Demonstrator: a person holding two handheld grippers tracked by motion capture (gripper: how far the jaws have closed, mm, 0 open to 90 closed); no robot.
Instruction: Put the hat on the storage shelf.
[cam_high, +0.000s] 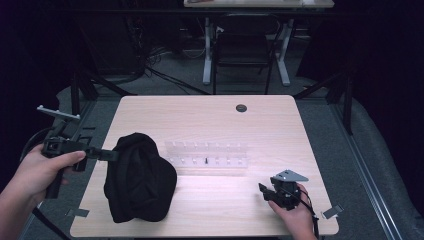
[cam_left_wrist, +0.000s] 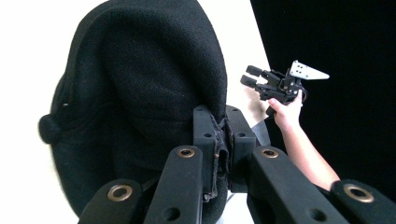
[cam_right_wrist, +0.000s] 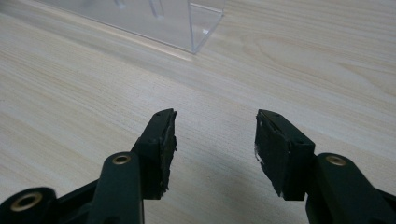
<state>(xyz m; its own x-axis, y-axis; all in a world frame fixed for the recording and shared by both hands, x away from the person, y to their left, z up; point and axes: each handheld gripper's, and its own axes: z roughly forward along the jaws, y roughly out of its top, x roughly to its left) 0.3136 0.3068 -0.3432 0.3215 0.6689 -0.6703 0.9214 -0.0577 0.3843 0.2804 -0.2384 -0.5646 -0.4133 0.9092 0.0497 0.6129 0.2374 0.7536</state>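
A black knitted hat (cam_high: 142, 180) lies at the front left of the wooden table (cam_high: 210, 115), with its left edge lifted. My left gripper (cam_high: 112, 155) reaches in from the table's left side, shut on that edge. In the left gripper view the two pads pinch a fold of the hat (cam_left_wrist: 140, 84) where the left gripper (cam_left_wrist: 223, 135) closes. My right gripper (cam_high: 264, 191) rests low at the front right, held in a hand, pointing left. Its jaws stand open over bare wood with nothing between them in the right gripper view (cam_right_wrist: 215, 135). The right gripper (cam_left_wrist: 252, 77) also appears beyond the hat.
A clear acrylic rack (cam_high: 207, 157) with small pegs stands across the table's middle, right of the hat; its corner (cam_right_wrist: 187, 23) lies ahead of the right gripper. A dark grommet hole (cam_high: 241, 108) sits near the far edge. A chair (cam_high: 242, 50) stands beyond the table.
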